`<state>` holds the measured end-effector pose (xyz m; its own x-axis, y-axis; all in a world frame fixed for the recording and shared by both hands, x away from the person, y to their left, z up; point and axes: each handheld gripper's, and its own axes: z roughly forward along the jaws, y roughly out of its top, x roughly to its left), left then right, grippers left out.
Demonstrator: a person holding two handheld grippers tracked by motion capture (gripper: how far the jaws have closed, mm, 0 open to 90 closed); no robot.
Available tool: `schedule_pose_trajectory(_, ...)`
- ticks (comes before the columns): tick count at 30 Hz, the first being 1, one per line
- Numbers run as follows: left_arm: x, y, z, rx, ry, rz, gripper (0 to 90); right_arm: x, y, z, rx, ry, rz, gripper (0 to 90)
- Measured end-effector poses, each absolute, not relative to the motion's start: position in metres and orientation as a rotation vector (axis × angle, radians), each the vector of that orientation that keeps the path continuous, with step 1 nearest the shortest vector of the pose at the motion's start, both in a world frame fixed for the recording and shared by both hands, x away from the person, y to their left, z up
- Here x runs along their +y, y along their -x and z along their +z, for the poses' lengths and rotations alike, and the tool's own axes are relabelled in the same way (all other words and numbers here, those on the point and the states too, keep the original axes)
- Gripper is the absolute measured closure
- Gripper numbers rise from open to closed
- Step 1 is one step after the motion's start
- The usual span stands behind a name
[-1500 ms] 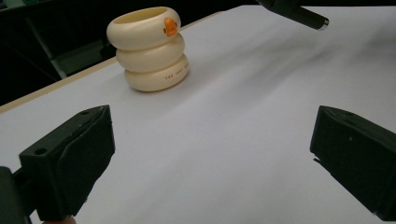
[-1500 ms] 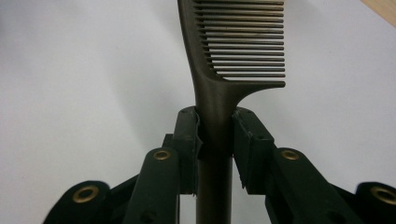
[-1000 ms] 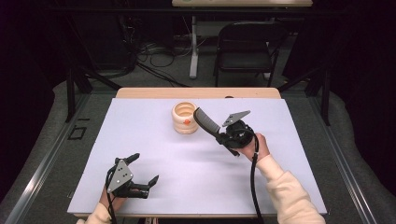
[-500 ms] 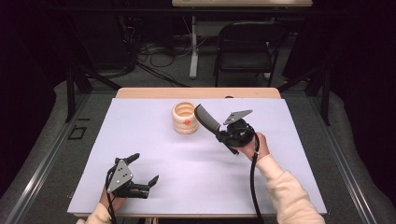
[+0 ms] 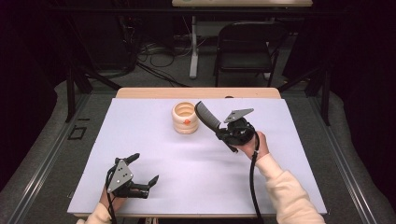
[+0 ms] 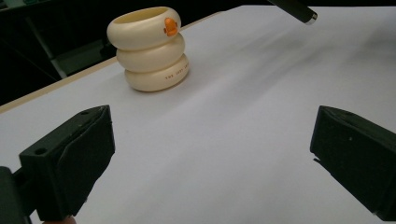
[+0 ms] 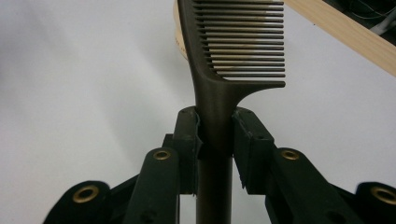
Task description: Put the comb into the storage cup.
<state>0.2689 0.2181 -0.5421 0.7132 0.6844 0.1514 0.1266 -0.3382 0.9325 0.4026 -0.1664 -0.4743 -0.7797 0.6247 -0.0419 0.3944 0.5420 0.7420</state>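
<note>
I have the dark comb (image 7: 219, 84) pinched by its handle in my right claw (image 5: 219, 130), raised beside the cream ringed cup (image 5: 185, 117) at the bench's (image 5: 196, 186) far middle; next I judge I must tip its teeth into the cup, left claw (image 5: 142, 175) spread idle.

comb (image 7: 219, 70) tip cropped, holder (image 7: 180, 35) mostly hidden

Ringed cream holder (image 5: 185, 118) on white table (image 5: 196, 186)

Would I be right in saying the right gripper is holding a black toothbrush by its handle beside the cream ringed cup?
Not quite: the right gripper holds a black comb, not a toothbrush; its teeth show plainly in the right gripper view. It grips the handle, beside the cream ringed cup.
</note>
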Motion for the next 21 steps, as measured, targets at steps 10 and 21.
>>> schedule_pose_trajectory(10, 0.2180, -0.2692, -0.5422, 0.633, -1.856, 0.655, 0.0, -0.1653, -0.4056, -0.4733, 2.461, -0.856, 1.106, 72.4)
schedule_pose_trajectory(21, 0.2180, -0.2695, -0.5424, 0.636, -1.857, 0.655, 0.0, -0.1652, -0.4092, -0.4714, 2.425, -0.862, 1.136, 72.4)
